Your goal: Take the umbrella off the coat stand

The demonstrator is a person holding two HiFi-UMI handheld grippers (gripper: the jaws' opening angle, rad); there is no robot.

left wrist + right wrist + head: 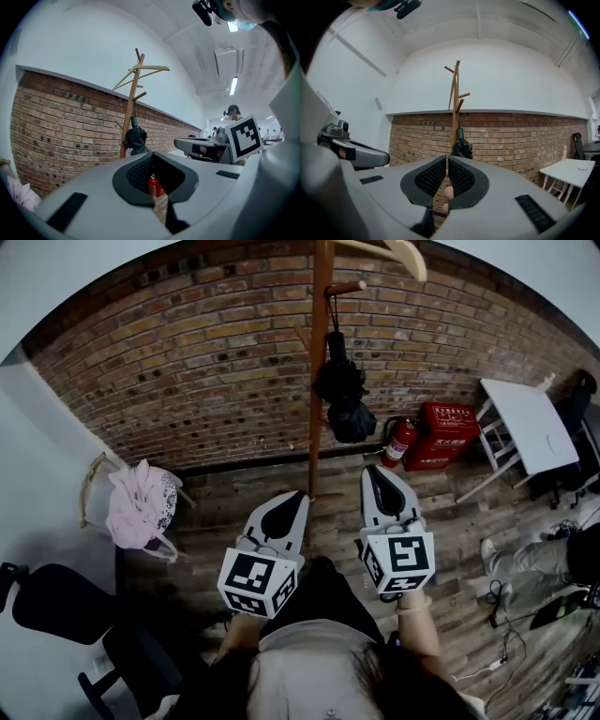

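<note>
At the far left a basket [171, 495] stood on the wooden floor against the wall, with pink cloth [134, 505] heaped in it and spilling over the rim.

The left hand-held gripper [296, 497] was held level, well short of the stand. Its jaws were clenched at the tips with nothing between them; only floor and wall showed through the gap behind the pads.

The coat stand [319, 381] rose in front of the brick wall. The umbrella [342, 395] hung from a short, upward-slanting peg by a loop at its handle end, and its black folded canopy sagged against the pole. It looked like a compact folding type, so probably light, with a stiff core under loose, soft and rather slick fabric. A grip on the bunched canopy would likely slide or crumple. The firmer hold seemed to be the narrow neck just under the loop, from which it could be lifted up and outward along the peg until the loop cleared the tip.

The right hand-held gripper [377, 474] was also clenched on nothing and pointed straight at the stand.

Further right, a fire extinguisher [400, 442] leaned beside a closed red box [448, 434], whose contents could not be seen. Beyond them stood a white desk [528, 426].
</note>
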